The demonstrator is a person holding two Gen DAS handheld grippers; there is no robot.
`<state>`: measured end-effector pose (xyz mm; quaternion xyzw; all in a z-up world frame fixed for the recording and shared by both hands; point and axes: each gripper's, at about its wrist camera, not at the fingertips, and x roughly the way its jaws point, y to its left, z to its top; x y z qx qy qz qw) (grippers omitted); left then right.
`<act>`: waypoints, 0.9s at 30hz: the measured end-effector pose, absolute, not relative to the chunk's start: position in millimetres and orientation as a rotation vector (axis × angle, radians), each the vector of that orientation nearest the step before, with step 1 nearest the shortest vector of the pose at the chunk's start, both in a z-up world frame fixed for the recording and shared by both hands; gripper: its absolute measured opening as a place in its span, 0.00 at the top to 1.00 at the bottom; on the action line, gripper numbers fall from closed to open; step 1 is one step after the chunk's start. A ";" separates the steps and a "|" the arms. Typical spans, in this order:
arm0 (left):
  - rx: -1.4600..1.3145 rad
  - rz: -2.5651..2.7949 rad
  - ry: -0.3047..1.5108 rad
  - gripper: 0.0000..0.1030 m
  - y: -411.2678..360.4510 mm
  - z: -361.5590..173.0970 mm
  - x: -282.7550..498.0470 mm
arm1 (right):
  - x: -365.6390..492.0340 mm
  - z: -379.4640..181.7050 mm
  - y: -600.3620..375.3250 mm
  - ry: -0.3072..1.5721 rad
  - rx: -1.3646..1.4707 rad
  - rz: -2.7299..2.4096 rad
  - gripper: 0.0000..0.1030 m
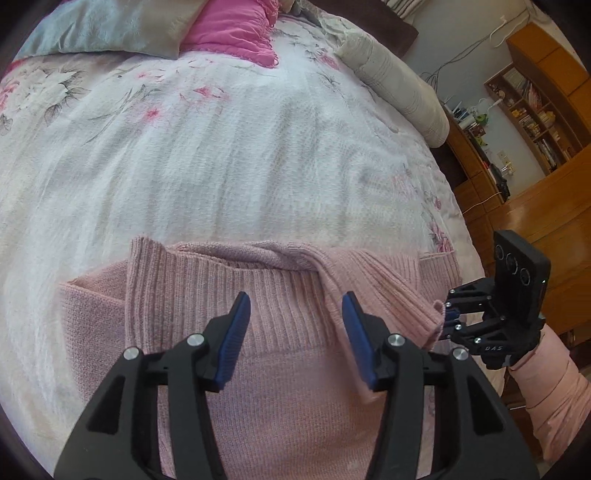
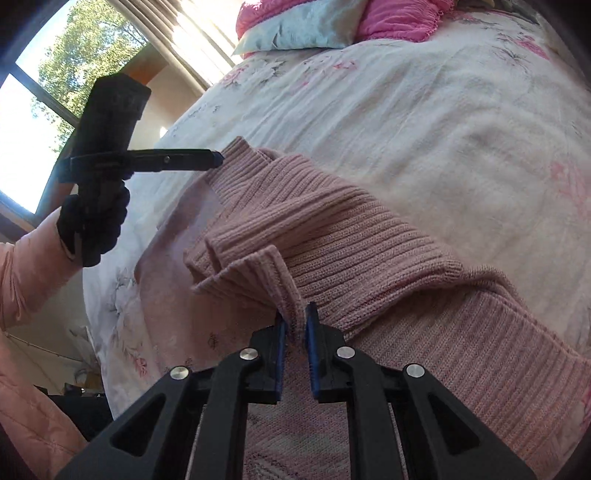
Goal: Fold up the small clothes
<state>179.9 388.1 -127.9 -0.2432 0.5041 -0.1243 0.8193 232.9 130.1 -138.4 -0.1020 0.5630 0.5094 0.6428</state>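
Note:
A pink ribbed knit sweater (image 1: 280,369) lies flat on a floral bedspread (image 1: 221,166). My left gripper (image 1: 295,306) hovers open over its ribbed upper part, a blue pad on each side and nothing between them. At the sweater's right edge, my right gripper (image 1: 448,317) pinches a sleeve cuff (image 1: 434,321). In the right wrist view the right gripper (image 2: 295,319) is shut on that cuff (image 2: 258,273), whose fabric bunches up from the sweater (image 2: 369,240). The left gripper (image 2: 218,158) shows side-on at the sweater's far ribbed edge, held by a gloved hand.
Pillows and a bright pink cushion (image 1: 236,33) lie at the head of the bed, with a rolled grey blanket (image 1: 399,85) along its right side. Wooden shelves and cabinets (image 1: 535,110) stand beyond the bed's right edge. A window (image 2: 40,92) is on the left.

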 end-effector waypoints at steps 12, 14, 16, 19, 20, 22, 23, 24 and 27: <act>-0.597 -0.379 1.246 0.39 337.6 -165.0 186.2 | 203.3 -118.7 91.1 1.308 -0.027 1.158 0.48; -0.601 -0.383 1.253 0.35 330.2 -169.2 188.7 | 210.9 -122.3 75.7 1.351 0.137 1.097 0.42; -0.603 -0.377 1.253 0.35 324.5 -171.5 191.9 | 219.7 -131.8 65.1 1.405 0.311 1.051 0.42; -0.598 -0.352 1.255 0.43 318.1 -172.9 195.9 | 227.9 -146.6 65.3 1.427 0.503 1.019 0.42; -0.583 -0.339 1.260 0.54 315.8 -173.0 197.0 | 229.7 -153.0 68.3 1.437 0.537 0.996 0.42; -0.544 -0.299 1.277 0.75 313.0 -173.7 198.8 | 229.9 -163.0 79.5 1.463 0.532 0.974 0.47; -0.547 -0.299 1.280 0.85 313.9 -173.7 198.7 | 228.5 -164.8 84.6 1.462 0.517 0.973 0.60; -0.567 -0.308 1.277 0.89 314.2 -173.2 198.0 | 226.8 -166.4 91.8 1.465 0.503 0.978 0.68; -0.553 -0.298 1.245 0.93 317.3 -162.3 190.3 | 220.8 -158.8 101.8 1.440 0.420 0.960 0.88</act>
